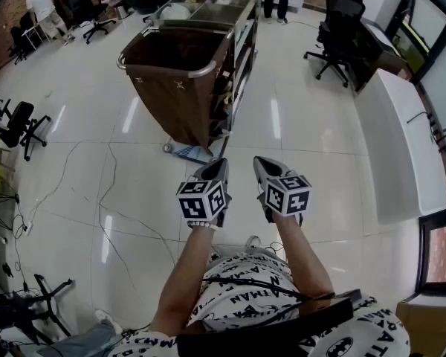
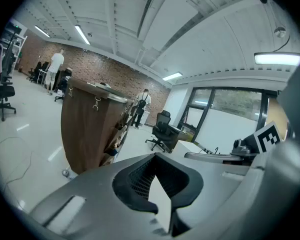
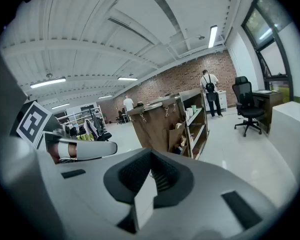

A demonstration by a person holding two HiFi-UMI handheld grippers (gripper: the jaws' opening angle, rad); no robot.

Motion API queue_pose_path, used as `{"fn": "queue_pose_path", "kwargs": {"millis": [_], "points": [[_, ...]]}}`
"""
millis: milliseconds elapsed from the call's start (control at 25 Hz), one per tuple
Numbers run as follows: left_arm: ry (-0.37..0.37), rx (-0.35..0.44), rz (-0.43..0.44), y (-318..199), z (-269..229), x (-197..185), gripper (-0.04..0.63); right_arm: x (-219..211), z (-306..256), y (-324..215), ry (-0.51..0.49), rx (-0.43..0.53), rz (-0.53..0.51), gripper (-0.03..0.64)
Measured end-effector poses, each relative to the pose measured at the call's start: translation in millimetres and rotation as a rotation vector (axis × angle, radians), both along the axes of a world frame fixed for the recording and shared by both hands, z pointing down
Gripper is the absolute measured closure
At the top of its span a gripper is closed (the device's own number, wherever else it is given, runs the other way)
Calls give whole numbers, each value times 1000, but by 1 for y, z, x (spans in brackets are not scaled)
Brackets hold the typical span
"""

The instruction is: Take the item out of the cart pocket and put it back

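The housekeeping cart point(image 1: 208, 65) stands ahead on the white floor, with a brown bag point(image 1: 171, 69) at its near end and shelves along its side. In the right gripper view the cart's side pocket point(image 3: 176, 133) holds small items, too small to name. My left gripper point(image 1: 217, 166) and right gripper point(image 1: 262, 163) are side by side at waist height, well short of the cart. Both point toward it, both are shut, and neither holds anything. The left gripper point(image 2: 155, 160) sees the brown bag point(image 2: 85, 126) at its left. The right gripper point(image 3: 150, 158) faces the cart's shelves.
A black office chair point(image 1: 334, 32) and a long white desk point(image 1: 401, 140) stand to the right. More chairs point(image 1: 22, 129) and cables point(image 1: 82, 199) lie on the floor at left. A blue item point(image 1: 193, 153) lies at the cart's foot. People stand far behind the cart.
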State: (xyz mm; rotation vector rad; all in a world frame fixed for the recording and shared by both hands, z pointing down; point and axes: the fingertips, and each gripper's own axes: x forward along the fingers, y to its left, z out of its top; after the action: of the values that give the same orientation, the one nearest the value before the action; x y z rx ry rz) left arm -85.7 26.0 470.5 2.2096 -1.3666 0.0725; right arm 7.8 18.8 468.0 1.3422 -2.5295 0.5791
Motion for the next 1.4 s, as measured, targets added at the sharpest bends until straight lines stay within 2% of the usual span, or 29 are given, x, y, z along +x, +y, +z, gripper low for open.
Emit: {"fn": "queue_pose_path", "kwargs": {"millis": [120,240,320,360,400,520,600,800,1080,1400], "points": [[0,-1,3,-2,1,-3,594,-2,2,-2,0,2,5,606],[-2,-2,12,0,2,-6,592,-4,-1,-2,-48,20,33,603],[-3,-1,21,1,2,-10,593,-5,-5,-4,-86,36,63,561],[-4,0,25,1,2,-13,593,-6,-6,-4,-98,39,73,492],[-4,0,29,2,2,-16,592,-7,-6,-4,-106,41,81,466],[1,2,40,1,3,-24,592,-12,-4,-1,-105,47,102,465],[4,3,51,1,4,-25,592,-13,0,4,-97,42,109,422],[10,-4,67,-6,8,-24,593,-11,10,-1,-76,28,127,422],[-27,-17,47,-41,24,-31,593,-18,27,-50,-59,13,99,421],[-73,-70,11,-115,54,-19,592,-13,71,-142,-49,-63,45,393]]}}
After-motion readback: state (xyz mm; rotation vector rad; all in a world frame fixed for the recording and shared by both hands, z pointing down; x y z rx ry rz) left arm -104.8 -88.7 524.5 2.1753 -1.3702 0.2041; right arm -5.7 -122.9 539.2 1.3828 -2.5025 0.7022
